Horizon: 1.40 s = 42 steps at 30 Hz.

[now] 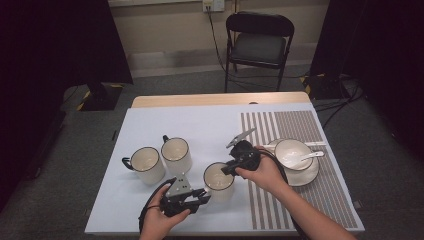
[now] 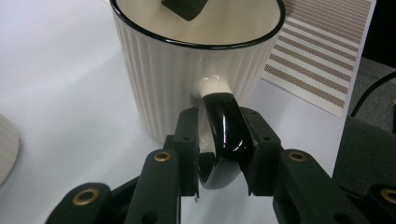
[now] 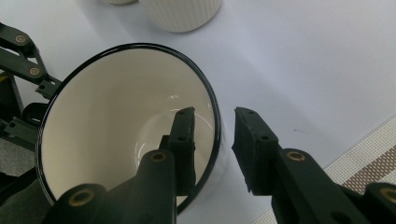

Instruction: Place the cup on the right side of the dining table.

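A white ribbed mug with a black rim and a black handle stands near the table's front middle. My left gripper comes at it from the left. In the left gripper view the pads of that gripper press on both sides of the glossy black handle of the mug. My right gripper reaches down over the far right side of the rim. In the right gripper view that gripper straddles the wall of the mug, one jaw inside and one outside, with small gaps to the wall.
Two more ribbed mugs stand to the left. At the right, a bowl on a saucer with a spoon rests on a striped placemat. A black folding chair stands behind the table.
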{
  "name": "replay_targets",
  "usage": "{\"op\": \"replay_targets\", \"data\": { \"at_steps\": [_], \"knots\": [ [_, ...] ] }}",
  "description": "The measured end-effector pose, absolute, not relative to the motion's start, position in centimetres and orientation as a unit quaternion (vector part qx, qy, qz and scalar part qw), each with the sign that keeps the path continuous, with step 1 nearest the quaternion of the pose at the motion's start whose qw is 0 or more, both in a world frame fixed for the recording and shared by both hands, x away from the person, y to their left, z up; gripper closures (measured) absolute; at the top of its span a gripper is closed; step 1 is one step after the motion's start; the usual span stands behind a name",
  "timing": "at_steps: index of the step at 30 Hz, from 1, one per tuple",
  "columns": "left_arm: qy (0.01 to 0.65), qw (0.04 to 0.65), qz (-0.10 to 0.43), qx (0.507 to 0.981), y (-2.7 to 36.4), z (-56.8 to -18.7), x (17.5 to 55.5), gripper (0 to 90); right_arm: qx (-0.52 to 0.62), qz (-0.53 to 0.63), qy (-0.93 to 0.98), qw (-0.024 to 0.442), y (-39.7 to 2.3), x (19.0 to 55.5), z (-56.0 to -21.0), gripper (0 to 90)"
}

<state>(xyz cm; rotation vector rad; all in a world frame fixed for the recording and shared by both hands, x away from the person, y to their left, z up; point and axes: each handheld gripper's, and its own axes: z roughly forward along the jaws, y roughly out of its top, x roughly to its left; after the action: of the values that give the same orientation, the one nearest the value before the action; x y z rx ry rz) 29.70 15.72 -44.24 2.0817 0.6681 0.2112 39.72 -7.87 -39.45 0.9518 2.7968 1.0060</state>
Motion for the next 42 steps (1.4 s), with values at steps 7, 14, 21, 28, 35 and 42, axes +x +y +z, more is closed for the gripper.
{"op": "replay_targets", "data": {
  "at_steps": [7, 14, 21, 28, 35, 42],
  "knots": [
    [0.276, 0.451, 0.089, 0.844, 15.6, -44.2, 29.6, 71.8, 0.302, 0.315, 0.899, 0.021, -7.4, 39.6, -39.6, 75.8],
    [0.271, 0.455, 0.088, 0.844, 15.6, -44.2, 29.4, 75.9, 0.304, 0.305, 0.902, 0.030, -7.0, 39.4, -39.9, 76.6],
    [0.271, 0.454, 0.090, 0.844, 15.5, -44.2, 29.4, 76.3, 0.296, 0.292, 0.908, 0.047, -6.6, 39.3, -39.7, 78.9],
    [0.275, 0.451, 0.095, 0.844, 15.4, -44.0, 29.3, 76.7, 0.284, 0.275, 0.916, 0.067, -6.0, 39.0, -39.5, 81.1],
    [0.282, 0.442, 0.098, 0.846, 15.2, -43.8, 29.3, 76.9, 0.278, 0.262, 0.921, 0.071, -5.8, 39.1, -39.3, 81.7],
    [0.282, 0.433, 0.099, 0.850, 15.0, -43.5, 29.2, 77.0, 0.277, 0.254, 0.924, 0.067, -5.7, 39.2, -39.1, 82.0]
  ]
}}
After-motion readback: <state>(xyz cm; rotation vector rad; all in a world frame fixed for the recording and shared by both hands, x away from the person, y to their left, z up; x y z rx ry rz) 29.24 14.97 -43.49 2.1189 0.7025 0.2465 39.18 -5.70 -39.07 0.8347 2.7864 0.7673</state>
